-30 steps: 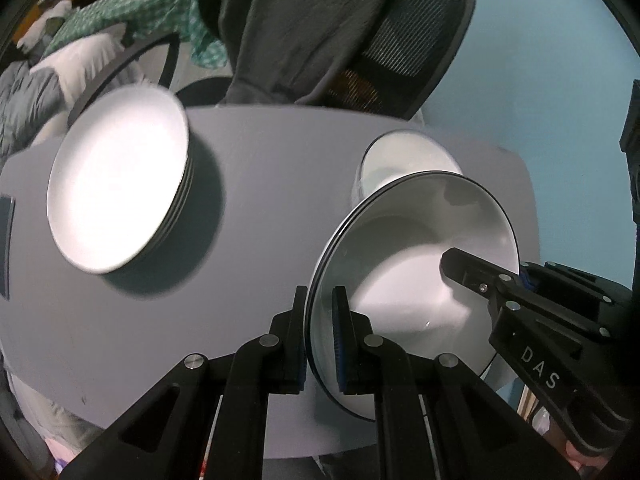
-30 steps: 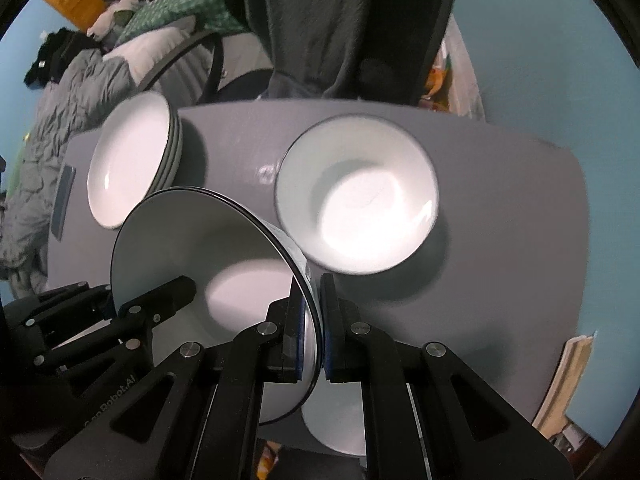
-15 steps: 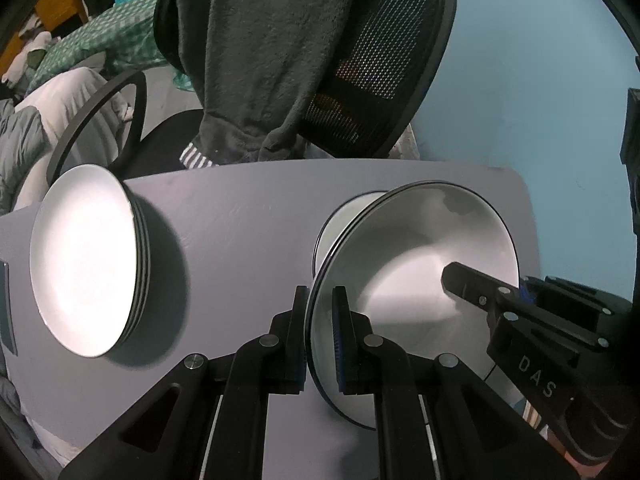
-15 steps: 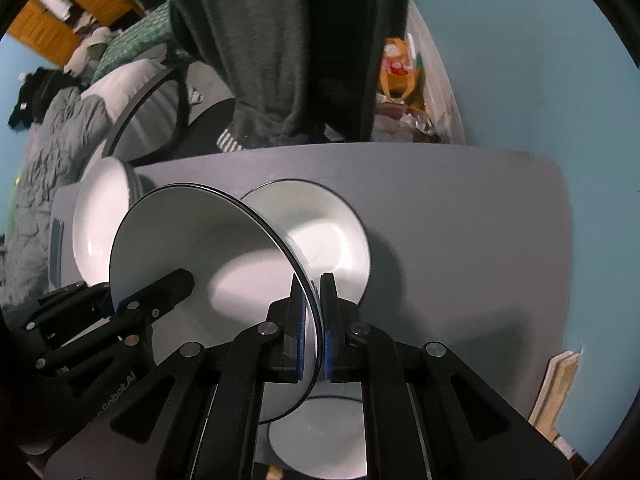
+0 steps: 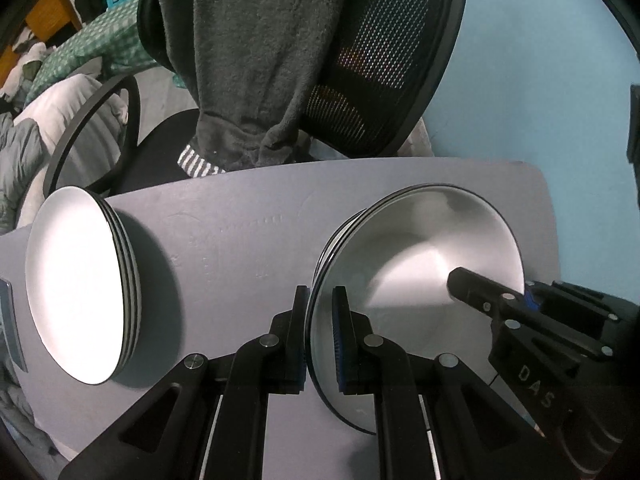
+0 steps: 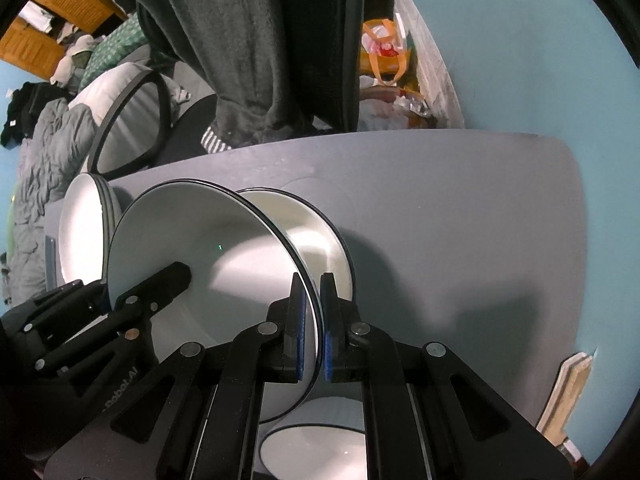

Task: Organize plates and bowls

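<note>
Where walls run blue, grey table (image 5: pixel 248 216).

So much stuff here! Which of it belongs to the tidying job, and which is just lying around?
Part of the job:
- held bowl, pinched by left claw and right claw
- bowl beneath it
- plate stack
- another bowl

Just lying about:
- office chair
- grey towel
- bedding
- orange bag

Both fisheye views are dim at the margins, with black corners and strongly bent edges. Light falls from above, blowing out the stacked plates (image 5: pixel 76 300) to glaring white and casting soft dark shadows on the desk (image 5: pixel 248 236). The held bowl (image 5: pixel 424 280) looks slightly smeared; the surroundings are soft.
</note>
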{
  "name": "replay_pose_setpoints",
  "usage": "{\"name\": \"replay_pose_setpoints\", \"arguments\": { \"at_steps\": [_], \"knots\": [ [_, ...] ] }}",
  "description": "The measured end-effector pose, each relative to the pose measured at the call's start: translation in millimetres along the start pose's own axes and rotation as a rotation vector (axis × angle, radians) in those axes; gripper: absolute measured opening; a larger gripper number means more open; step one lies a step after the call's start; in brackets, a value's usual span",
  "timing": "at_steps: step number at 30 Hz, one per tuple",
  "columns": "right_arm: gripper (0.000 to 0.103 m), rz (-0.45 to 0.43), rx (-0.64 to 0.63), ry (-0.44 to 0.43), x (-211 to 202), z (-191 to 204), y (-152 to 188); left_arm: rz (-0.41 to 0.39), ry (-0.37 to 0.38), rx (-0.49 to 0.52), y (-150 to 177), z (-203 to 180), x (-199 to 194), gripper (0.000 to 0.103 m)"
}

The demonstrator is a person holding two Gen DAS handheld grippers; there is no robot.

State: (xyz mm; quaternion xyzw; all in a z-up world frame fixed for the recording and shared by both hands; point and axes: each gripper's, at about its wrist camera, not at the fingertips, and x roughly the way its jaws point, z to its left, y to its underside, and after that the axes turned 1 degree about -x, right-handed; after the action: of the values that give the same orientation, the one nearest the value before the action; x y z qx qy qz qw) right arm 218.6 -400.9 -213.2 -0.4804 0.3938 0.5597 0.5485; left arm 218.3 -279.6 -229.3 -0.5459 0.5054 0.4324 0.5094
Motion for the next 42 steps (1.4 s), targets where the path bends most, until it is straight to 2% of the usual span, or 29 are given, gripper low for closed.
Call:
{"name": "replay_pose_setpoints", "arguments": {
  "at_steps": [12,19,30,33,36,38,42],
  "knots": [
    [0.007,0.021,-0.027,0.052,6.2,-2.0,-7.5,0.035,-0.027,0.025,-1.0,-3.7,13.6,0.01],
    [0.015,0.043,-0.053,0.07,8.1,2.0,-7.8,0.037,-0.031,0.043,-1.1,-4.8,14.6,0.01],
    [0.021,0.065,-0.033,0.062,7.7,0.6,-5.7,0.035,-0.026,0.04,-1.0,-2.5,9.8,0.011],
    [0.021,0.064,-0.017,0.061,6.1,0.2,-4.3,0.026,-0.031,0.037,-0.5,-0.6,6.5,0.015],
    [0.027,0.063,0.003,0.049,3.7,-0.2,-3.4,0.019,-0.031,0.029,0.1,2.1,3.3,0.019],
    [0.029,0.058,0.014,0.045,1.6,-0.1,-2.6,0.016,-0.016,0.026,0.5,4.1,0.7,0.026],
    [0.032,0.046,0.035,0.065,-4.9,-2.2,-3.0,0.004,0.001,0.033,1.8,6.2,-5.1,0.026]
  ]
}}
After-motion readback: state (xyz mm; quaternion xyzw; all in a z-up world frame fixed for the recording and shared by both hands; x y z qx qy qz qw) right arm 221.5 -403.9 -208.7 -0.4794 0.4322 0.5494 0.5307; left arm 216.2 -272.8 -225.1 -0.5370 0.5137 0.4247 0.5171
